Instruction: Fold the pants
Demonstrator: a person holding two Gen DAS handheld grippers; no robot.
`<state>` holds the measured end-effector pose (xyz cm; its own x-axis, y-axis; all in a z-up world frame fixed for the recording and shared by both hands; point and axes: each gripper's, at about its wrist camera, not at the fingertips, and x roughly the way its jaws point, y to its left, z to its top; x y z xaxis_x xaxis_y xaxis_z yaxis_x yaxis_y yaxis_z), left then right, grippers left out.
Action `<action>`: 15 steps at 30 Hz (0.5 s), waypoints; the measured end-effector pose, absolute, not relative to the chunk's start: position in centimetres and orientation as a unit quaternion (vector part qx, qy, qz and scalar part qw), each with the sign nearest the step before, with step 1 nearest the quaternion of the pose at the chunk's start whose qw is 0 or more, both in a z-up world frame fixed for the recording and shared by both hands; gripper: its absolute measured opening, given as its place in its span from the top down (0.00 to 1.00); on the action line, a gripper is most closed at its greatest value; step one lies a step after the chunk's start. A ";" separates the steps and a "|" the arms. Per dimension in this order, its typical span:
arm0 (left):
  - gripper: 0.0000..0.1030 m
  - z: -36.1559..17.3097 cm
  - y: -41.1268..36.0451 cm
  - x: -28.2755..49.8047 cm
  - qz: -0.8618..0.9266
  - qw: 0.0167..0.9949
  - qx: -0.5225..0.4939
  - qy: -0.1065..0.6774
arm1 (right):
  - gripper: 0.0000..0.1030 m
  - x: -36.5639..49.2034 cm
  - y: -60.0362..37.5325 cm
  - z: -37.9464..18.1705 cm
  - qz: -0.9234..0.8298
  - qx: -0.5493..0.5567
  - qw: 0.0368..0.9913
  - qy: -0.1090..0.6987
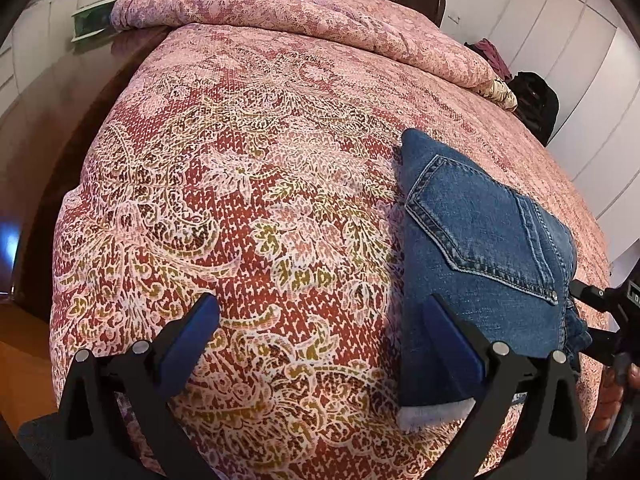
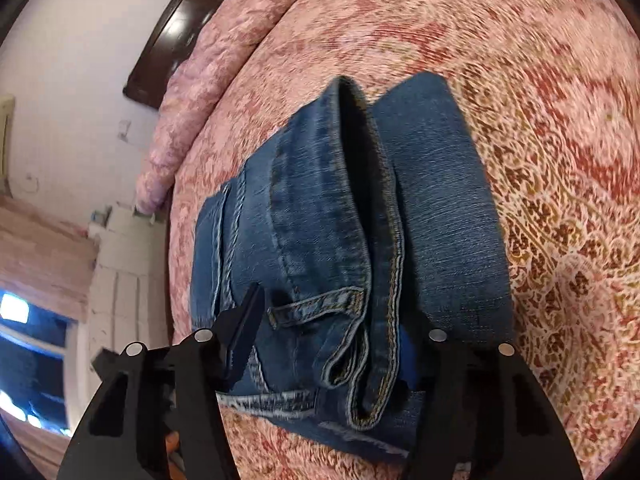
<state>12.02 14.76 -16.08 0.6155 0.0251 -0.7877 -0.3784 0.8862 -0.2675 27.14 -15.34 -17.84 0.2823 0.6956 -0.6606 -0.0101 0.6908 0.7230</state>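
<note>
Pants (image 1: 480, 240), blue denim, are seen folded into a compact bundle on the bedspread (image 1: 248, 208), lying toward the right side of the left wrist view. A back pocket with a rivet is turned upward. The left gripper (image 1: 324, 334) is held wide open; nothing is gripped. Its left finger is over bare bedspread, while its right finger is against the near edge of the bundle, though contact cannot be confirmed. A rolled pink quilt (image 1: 304, 12) is seen across the far end of the bed, before a dark headboard (image 1: 436, 4). Part of the right gripper (image 1: 608, 320) is seen at the right margin, just beside the waistband end of the bundle

In the right wrist view, the pants (image 2: 320, 240) are viewed from the waistband end; stacked layers, a belt loop and orange stitching are visible. The right gripper (image 2: 336, 344) is spread wide, with one finger on either side of the waistband layers. The fabric lies between the fingers but is not pinched. The bedspread (image 2: 560, 160) is noted beneath and around the bundle; this view is motion-blurred
</note>
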 end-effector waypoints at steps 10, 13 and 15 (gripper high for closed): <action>0.02 -16.2 14.8 12.5 0.121 0.873 -0.201 0.427 | 0.88 27.0 -15.6 -14.9 0.262 0.309 0.737 0.541; 0.02 -16.2 14.8 12.4 0.121 0.874 -0.201 0.426 | 0.88 26.8 -15.8 -12.6 0.287 0.335 0.733 0.518; 0.02 -16.1 14.8 12.3 0.120 0.874 -0.202 0.425 | 0.88 26.9 -15.8 -10.9 0.300 0.338 0.736 0.503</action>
<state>12.34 14.76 -16.06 0.6104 0.0377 -0.7912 -0.3810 0.8897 -0.2516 26.89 -15.79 -10.95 0.3130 0.7828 -0.5379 -0.1023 0.5908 0.8003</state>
